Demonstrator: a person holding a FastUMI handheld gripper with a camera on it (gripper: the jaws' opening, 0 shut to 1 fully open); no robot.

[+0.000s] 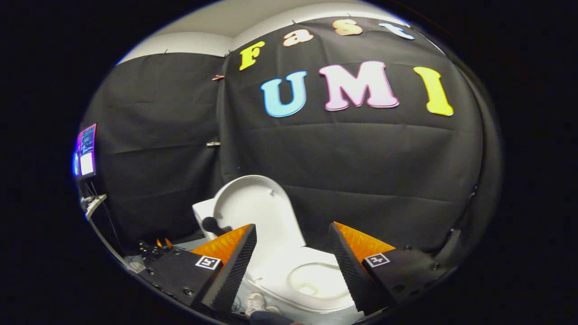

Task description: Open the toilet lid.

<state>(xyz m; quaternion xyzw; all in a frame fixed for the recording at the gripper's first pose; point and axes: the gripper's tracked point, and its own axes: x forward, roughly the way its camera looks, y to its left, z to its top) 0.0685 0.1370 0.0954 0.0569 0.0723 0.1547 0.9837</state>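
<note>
Black cloth walls close off the booth, and a small lit screen [86, 151] hangs on the far left side. Low down, between and just beyond the fingers, stands a white toilet [311, 282] with its bowl and seat ring exposed. The toilet lid [257, 212] is already raised, tilted back and leaning toward the left-hand wall, its inner face turned toward the camera. A dark knob-like object [210, 223] sits beside the lid's left edge; what it is cannot be told. Near the bottom, a shoe [255, 303] shows on the floor by the toilet's base.

The gripper [292, 266] hangs above the bowl with its fingers spread wide, holding nothing and touching neither lid nor seat.

Judging from how the lid stands, the opening looks essentially done. To finish well, the lid should rest stably against its backing rather than balance midway; any last push belongs on its upper rim, gently, so it does not rebound and fall shut.
</note>
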